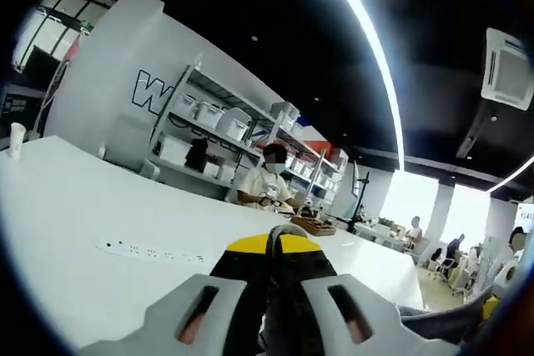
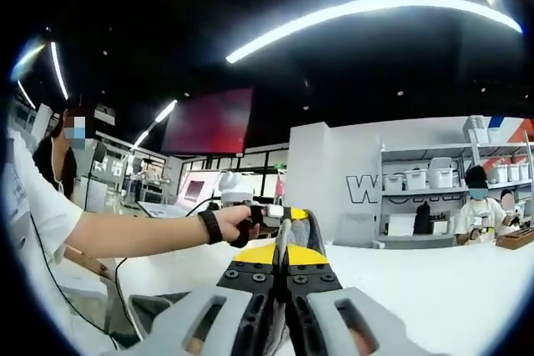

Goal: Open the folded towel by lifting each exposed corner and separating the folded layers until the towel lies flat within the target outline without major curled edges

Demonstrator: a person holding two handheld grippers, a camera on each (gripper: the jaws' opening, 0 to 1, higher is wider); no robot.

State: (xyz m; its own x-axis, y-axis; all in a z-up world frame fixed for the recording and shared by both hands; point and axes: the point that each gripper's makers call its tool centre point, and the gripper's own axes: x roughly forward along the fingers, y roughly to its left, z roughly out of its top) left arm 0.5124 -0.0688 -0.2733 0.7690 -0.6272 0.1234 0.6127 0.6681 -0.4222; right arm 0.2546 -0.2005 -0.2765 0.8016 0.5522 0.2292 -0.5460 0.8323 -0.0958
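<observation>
White worktop (image 1: pixel 75 206) backdrop: dark grey folded towel (image 1: pixel 288 285) is pinched high in the closed left gripper (image 1: pixel 279 310) and closed right gripper (image 2: pixel 288 306); corners should be drawn apart evenly and kept taut.

long ceiling light strips (image 1: pixel 367 39) glow bright against a dark ceiling and bend into arcs from the fisheye lens. the white table (image 1: pixel 75 214) shines evenly with soft shadows. windows (image 1: pixel 417 198) are washed out. edges smear and darken; far shelves (image 2: pixel 425 181) look slightly soft.
</observation>
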